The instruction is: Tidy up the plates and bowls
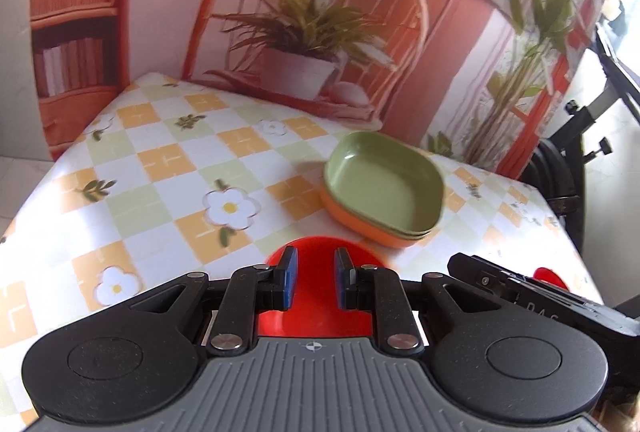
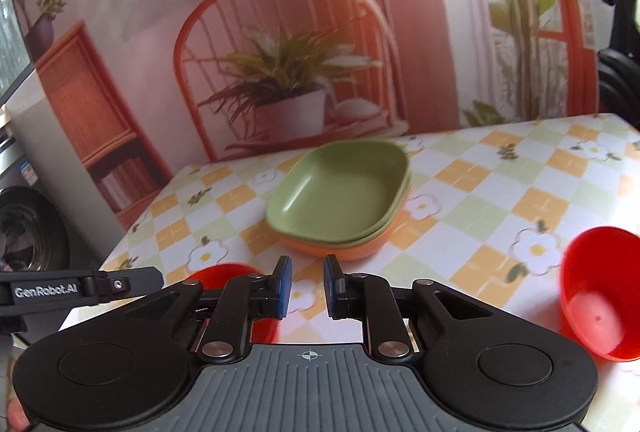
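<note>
The stack of plates (image 2: 340,200) sat toward the far edge of the counter (image 2: 500,192): green dishes nested on an orange one at the bottom, rims aligned, resting flat. They appeared to be moulded plastic, judged light, stiff and unlikely to break, though the smooth glossy surface may slip under a pinch. The raised rim on the near side offered the best hold.

Two red bowls remained loose. One red bowl (image 1: 316,288) lay at the near edge, directly under the left gripper (image 1: 316,282); the second red bowl (image 2: 596,296) lay tipped toward the counter's right edge, its mouth facing the camera. Both were judged thin-walled and light, best taken by the lip.

The left gripper's fingers stood parted, holding nothing, on either side of the bowl's rim. The right gripper (image 2: 307,286) hovered likewise parted and empty, near the stack.
</note>
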`<state>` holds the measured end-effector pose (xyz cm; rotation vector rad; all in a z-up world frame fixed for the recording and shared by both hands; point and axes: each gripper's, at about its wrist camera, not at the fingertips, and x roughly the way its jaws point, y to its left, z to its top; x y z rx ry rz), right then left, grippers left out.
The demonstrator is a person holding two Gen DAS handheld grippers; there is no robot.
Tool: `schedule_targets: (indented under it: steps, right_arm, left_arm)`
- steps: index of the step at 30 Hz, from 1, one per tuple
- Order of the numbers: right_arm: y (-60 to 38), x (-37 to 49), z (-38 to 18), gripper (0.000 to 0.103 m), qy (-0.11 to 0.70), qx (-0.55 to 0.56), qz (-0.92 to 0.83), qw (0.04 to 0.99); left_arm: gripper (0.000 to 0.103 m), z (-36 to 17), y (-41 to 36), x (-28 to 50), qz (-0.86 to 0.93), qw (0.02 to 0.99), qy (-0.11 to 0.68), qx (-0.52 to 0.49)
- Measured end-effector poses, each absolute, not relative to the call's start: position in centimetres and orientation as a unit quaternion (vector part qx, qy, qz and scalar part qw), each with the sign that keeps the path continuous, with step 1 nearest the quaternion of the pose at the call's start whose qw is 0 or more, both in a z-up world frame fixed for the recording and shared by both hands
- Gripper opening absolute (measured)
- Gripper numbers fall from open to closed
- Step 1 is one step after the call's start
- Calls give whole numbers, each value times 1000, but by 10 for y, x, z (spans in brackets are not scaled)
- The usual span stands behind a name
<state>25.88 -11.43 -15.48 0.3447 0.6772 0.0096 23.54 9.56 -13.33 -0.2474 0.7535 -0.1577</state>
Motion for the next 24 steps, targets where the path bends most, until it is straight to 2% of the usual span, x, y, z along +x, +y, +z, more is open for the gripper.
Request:
schedule_targets:
  steps: [8, 16, 24]
  right_arm:
    - [-175, 233, -147, 17, 282, 180, -55, 941]
    - [-243, 208, -154, 18, 261, 197, -132, 936]
    - [-301, 180, -173, 21, 252, 224, -204, 919]
  left_arm:
    - [21, -113, 26, 247, -157, 923, 344, -74]
    - [21, -119, -51, 258, -247, 909, 333, -38]
    - [21, -146, -106, 270, -282, 883, 375, -15]
